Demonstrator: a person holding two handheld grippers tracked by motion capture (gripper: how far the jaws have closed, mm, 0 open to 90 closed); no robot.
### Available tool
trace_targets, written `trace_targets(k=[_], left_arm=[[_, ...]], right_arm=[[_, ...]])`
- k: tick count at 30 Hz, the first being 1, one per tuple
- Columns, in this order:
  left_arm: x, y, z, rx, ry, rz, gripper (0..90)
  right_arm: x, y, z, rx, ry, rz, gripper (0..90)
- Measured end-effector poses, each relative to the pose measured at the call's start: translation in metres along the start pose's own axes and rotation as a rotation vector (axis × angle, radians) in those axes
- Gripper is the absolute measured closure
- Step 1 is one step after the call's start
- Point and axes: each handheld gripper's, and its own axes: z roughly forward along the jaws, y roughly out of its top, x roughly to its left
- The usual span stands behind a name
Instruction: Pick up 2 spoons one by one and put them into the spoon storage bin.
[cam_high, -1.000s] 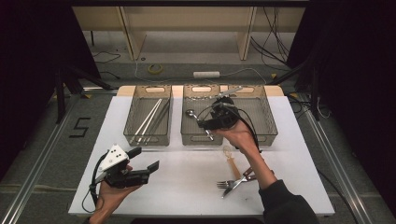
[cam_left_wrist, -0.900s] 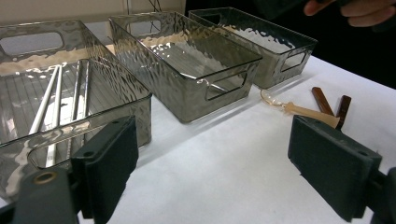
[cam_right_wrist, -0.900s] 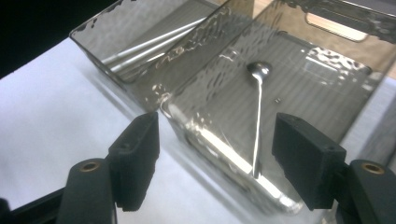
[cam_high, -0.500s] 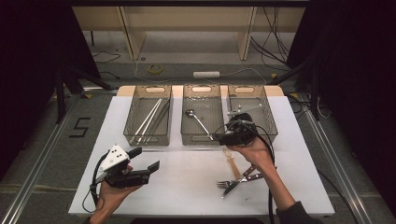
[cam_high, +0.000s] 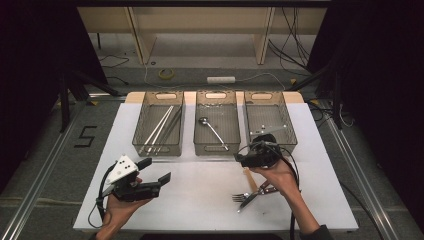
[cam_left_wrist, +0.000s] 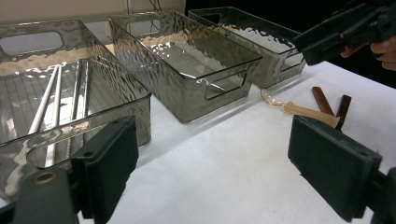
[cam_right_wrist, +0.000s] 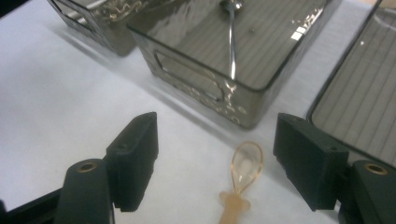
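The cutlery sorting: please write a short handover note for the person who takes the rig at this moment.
Left gripper: open, holds nothing, held above the table's near left part.
Right gripper: open, holds nothing, fingers either side of the clear spoon, above it, not closed.
Done: chopsticks lie in the left bin, one metal spoon in the middle bin.
Right bin: contents not clear.
Left: the clear spoon, a fork and the brown-handled pieces lie on the table. Probably grasp the clear spoon next.
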Motion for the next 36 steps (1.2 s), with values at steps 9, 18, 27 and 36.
trace_targets(k=[9,18,27,36], left_arm=[[0.000,0.000,-0.001,0.000,-0.001,0.003,15.5],[0.000,0.000,-0.001,0.000,0.001,0.004,15.6],[0.000,0.000,-0.001,-0.001,0.001,0.004,15.6],[0.000,0.000,-0.002,-0.002,0.001,0.005,15.5]], right_arm=[[-0.004,-0.019,0.005,0.038,-0.015,0.018,32.9],[-0.001,-0.029,0.011,0.074,-0.028,0.013,33.9],[-0.003,-0.037,0.015,0.094,-0.030,0.024,35.3],[-0.002,-0.046,0.019,0.123,-0.039,0.038,38.5]])
